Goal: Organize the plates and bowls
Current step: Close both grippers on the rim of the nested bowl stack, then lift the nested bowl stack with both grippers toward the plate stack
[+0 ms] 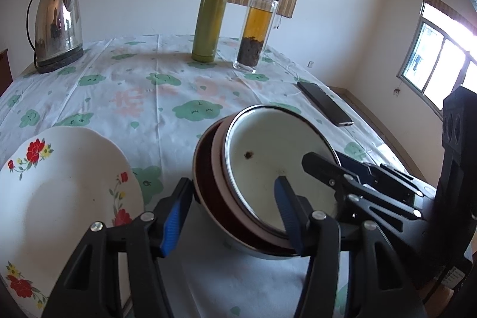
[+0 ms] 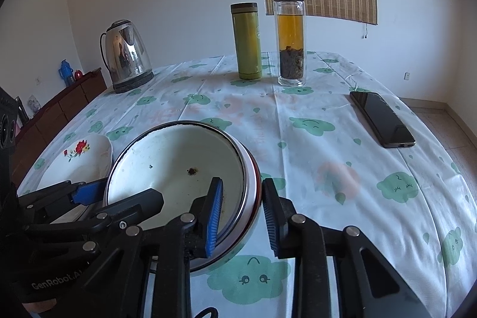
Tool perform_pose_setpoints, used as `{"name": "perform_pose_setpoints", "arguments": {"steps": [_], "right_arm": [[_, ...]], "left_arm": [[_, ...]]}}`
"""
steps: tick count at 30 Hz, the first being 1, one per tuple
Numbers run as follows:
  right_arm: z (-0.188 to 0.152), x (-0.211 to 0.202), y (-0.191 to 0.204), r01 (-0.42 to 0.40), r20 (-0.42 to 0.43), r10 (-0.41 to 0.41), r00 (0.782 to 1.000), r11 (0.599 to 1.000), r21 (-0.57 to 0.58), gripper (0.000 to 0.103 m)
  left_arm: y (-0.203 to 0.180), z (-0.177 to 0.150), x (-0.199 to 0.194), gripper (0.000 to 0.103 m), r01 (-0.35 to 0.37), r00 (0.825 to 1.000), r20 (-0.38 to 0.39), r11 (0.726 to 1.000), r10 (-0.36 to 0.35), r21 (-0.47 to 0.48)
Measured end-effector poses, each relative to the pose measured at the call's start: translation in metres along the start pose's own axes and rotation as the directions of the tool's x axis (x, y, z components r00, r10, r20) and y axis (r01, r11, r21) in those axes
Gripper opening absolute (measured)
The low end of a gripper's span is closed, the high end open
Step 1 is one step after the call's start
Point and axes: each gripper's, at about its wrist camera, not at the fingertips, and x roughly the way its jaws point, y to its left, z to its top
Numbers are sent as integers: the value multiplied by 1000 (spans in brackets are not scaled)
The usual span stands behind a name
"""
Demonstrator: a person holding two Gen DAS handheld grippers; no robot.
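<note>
White cloth with green cloud prints covers the worktop (image 2: 342,139). At the far left edge stands a steel kettle (image 1: 56,26) on its dark base, near the border of the cloth. At the near left lies a white plate (image 1: 68,189) with red flowers, and its rim passes out of the left wrist view at the bottom left. Between the plate and the bowls is a narrow strip of bare cloth.

A stack of bowls (image 1: 268,184) is near the front edge, tilted, a white enamel bowl (image 2: 179,169) with a dark rim on top, a pinkish one and a dark red one under it. The left claw (image 1: 229,216) is about half open across the stack's near side: one blue pad is against the outer wall of the dark red bowl, the other is inside the white bowl; I cannot tell if both pads press. The right claw (image 2: 241,216) is narrow and it straddles the rim on the other side, with one pad inside the white bowl and one outside; whether it pinches the rim I cannot tell.

Behind the bowls the middle of the cloth is open. At the far edge stand a green flask (image 2: 247,40) and a glass bottle (image 2: 290,35) with tea, close but apart. At the right, near the edge, lies a black phone (image 2: 381,118).
</note>
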Motion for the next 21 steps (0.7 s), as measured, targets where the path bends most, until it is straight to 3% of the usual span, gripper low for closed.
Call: {"name": "perform_pose_setpoints", "arguments": {"steps": [21], "right_arm": [[3, -10, 4, -19, 38, 19, 999, 1000, -3, 23]], "left_arm": [[-1, 5, -21, 54, -9, 998, 58, 1000, 10, -16]]}}
